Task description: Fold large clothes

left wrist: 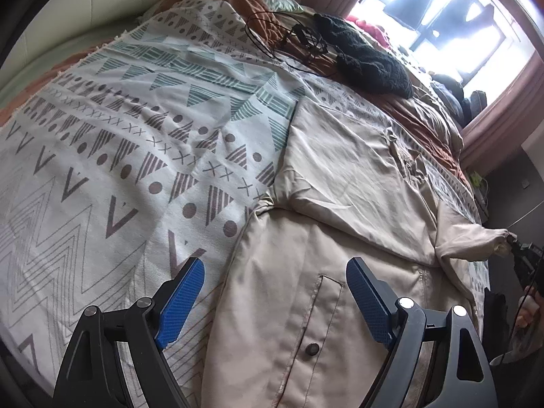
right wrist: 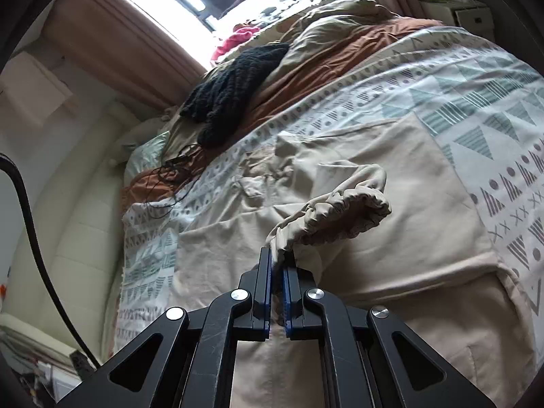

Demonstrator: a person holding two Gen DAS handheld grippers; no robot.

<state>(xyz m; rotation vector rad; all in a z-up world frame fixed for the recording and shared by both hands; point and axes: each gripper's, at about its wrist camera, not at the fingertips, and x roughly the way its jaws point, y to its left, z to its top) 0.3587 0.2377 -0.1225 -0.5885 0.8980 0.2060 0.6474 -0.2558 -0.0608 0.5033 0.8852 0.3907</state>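
We are pinching the beige jacket's (right wrist: 340,183) elastic cuff (right wrist: 343,210) in our right gripper (right wrist: 278,258), lifting it off the bed (left wrist: 102,156); our left gripper (left wrist: 275,292) is hanging wide, empty.

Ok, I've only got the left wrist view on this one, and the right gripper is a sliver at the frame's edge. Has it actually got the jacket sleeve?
Observer: Yes. In the right wrist view, the right gripper is shut on the sleeve cuff.
Operator: Where on the cuff?
Observer: At the end nearest the camera. The rest of the gathered elastic ring stands open beyond the fingers.
Operator: Has it caught anything else?
Observer: No, only cuff fabric sits between them. The body of the beige jacket lies spread out behind the cuff.
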